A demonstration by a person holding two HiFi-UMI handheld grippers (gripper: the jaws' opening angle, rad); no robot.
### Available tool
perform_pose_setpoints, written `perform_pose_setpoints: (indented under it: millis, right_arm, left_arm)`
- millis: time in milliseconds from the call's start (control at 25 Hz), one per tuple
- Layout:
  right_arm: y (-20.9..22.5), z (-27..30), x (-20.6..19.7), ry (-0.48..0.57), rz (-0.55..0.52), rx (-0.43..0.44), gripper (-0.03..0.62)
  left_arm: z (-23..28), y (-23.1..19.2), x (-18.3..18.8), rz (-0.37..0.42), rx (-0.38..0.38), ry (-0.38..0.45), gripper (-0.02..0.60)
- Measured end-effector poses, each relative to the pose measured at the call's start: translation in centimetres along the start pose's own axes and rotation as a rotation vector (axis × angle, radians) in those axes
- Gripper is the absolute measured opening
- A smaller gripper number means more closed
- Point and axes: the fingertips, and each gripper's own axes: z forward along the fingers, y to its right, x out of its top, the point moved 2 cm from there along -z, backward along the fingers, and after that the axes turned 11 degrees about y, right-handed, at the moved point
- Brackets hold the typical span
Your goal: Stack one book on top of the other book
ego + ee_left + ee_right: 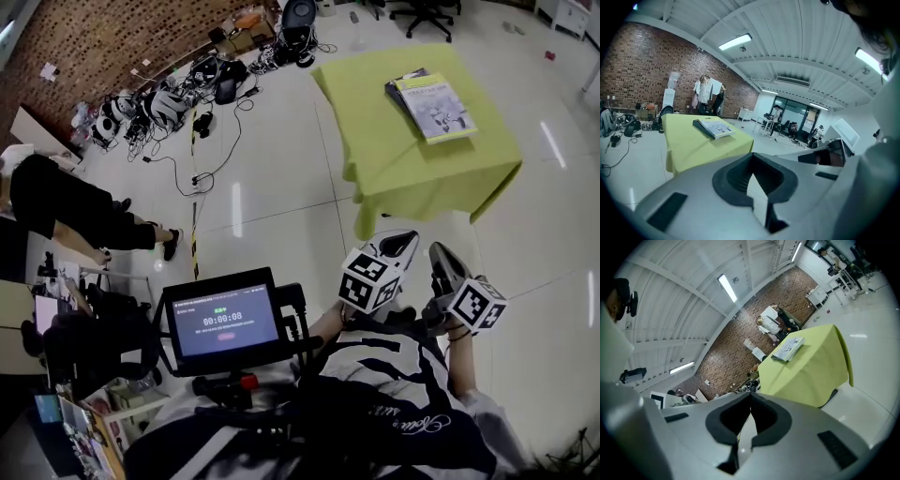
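I have both tongs low in the head view, close to the operator's chest and well apart from the worktop (412,164), which stands across a stretch of white floor (272,216). The left tongs (405,242) are together: in the left gripper view their dark pads (736,180) meet along one seam with nothing between them. The right tongs (441,255) are together too, and the right gripper view shows their pads (764,420) pressed on each other and empty.

The two books lie on the yellow-green cloth near the worktop's far side. The light-covered book (436,105) rests on the dark book (397,91), whose edge sticks out on the left. From the left gripper view I see the same pile, the light cover (717,127) on top and the dark edge (700,125) below. In the right gripper view the pile (788,348) is small and tilted with the frame.

A small screen (225,321) sits in front of the operator's chest. Cables and gear (169,103) lie on the floor along a brick wall (103,37).
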Motion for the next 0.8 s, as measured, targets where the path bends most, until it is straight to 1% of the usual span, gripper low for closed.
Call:
perform_pose_setpoints:
  millis: [160,280,560,800]
  right_arm:
    - [-3.1,3.0,-2.5,-0.028,-0.003,0.025,-0.011]
    - [-4.5,5.1,-3.9,-0.030,-0.009,0.028,-0.011]
    - [-5.8,8.0,-5.8,0.022,-0.002,-0.028,-0.011]
    - [-6.9,7.7,-6.9,0.074,0.012,-0.085,-0.011]
  left_arm:
    - [-2.4,-3.8,1.3,-0.005,0.018,0.025,0.003]
    - [-3.8,-6.4,1.7,-0.010,0.026,0.039,0.003]
    - [-5.7,-10.6,1.9,-0.012,-0.018,0.038,0.003]
    - [-7.1,-12.3,1.5,-0.040,-0.053,0.021,0.003]
